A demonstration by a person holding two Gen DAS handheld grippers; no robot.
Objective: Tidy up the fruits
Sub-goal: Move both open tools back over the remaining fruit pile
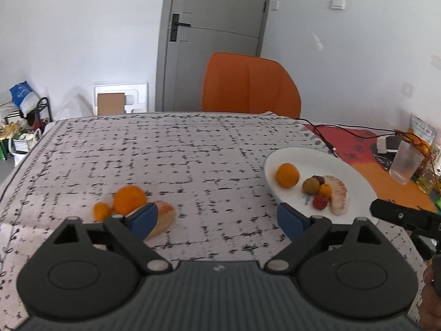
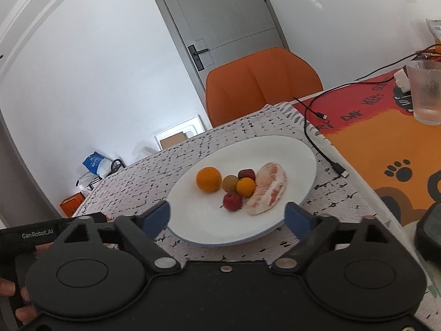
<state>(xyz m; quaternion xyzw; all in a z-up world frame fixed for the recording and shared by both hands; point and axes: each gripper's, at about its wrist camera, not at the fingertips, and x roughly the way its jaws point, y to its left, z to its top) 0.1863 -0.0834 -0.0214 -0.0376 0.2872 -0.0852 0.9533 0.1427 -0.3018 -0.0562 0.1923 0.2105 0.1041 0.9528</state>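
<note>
A white plate (image 1: 303, 157) sits on the patterned cloth at the right; it also shows in the right wrist view (image 2: 275, 149). On it lie an orange (image 2: 209, 179), a small orange (image 2: 245, 187), a brownish fruit (image 2: 230, 183), two dark red fruits (image 2: 232, 201) and a peeled pomelo wedge (image 2: 268, 189). Loose on the cloth at the left are an orange (image 1: 129, 199), a small orange (image 1: 101, 211) and a pomelo wedge (image 1: 164, 220). My left gripper (image 1: 217, 220) is open and empty, its left pad just in front of the loose wedge. My right gripper (image 2: 227, 216) is open and empty over the plate's near rim.
An orange chair (image 1: 249, 84) stands behind the table. A black cable (image 2: 317, 140) lies right of the plate. A plastic cup (image 2: 425, 93) stands on the orange and red mat (image 2: 372, 149) at the far right, with packets and bottles nearby.
</note>
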